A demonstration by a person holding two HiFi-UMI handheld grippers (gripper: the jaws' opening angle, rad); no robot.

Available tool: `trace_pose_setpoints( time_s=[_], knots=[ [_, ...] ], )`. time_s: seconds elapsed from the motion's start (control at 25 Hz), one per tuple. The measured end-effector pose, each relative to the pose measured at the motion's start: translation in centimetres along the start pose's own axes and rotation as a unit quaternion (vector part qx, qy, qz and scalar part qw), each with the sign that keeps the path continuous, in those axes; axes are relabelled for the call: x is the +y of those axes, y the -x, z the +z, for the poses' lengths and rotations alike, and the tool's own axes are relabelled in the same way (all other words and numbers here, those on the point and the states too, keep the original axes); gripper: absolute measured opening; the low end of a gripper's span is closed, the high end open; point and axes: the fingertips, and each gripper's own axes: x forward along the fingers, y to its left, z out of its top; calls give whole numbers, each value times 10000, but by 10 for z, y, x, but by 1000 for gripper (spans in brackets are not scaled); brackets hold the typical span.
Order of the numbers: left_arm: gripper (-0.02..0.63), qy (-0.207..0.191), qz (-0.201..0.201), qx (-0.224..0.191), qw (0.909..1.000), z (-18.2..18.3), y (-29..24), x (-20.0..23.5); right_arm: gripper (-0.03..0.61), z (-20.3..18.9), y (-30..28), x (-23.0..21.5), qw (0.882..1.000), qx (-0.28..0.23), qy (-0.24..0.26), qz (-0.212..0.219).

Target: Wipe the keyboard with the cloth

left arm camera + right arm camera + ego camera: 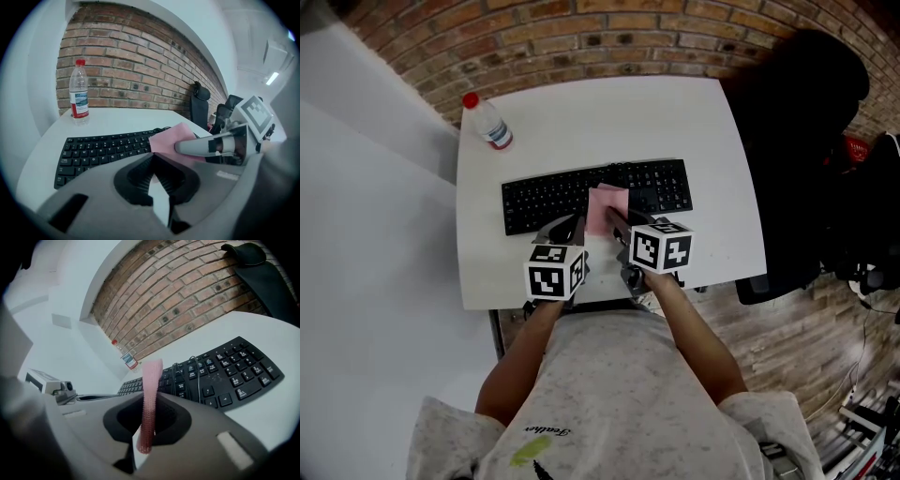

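Note:
A black keyboard (553, 199) lies across the middle of the white table (600, 117). My right gripper (615, 221) is shut on a pink cloth (607, 208), which rests on the keyboard's middle keys. In the right gripper view the cloth (150, 394) stands edge-on between the jaws, with the keyboard (225, 376) just beyond. My left gripper (568, 229) hovers at the keyboard's near edge, just left of the cloth. Its jaws (153, 161) are shut with nothing between them. The left gripper view shows the keyboard (103, 150) and the cloth (171, 138) held by the right gripper's finger (206, 146).
A water bottle with a red cap (487, 122) stands at the table's far left corner. A black office chair (797, 141) is close to the table's right side. A brick wall (581, 37) runs behind the table.

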Motion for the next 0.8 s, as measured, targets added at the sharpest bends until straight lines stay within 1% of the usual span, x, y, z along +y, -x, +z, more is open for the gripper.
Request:
trace_pose_setpoints(
  time_s=[0.6,0.8],
  knots=[
    [-8,-134,-36,-10,9999,8,-16,-37,20,18,33,-36,9998,-194,-40,-43],
    [-6,-178,-16,-135,9997,13,-23,-51,20,25,44,-54,9996,-257,-75,-104]
  ],
)
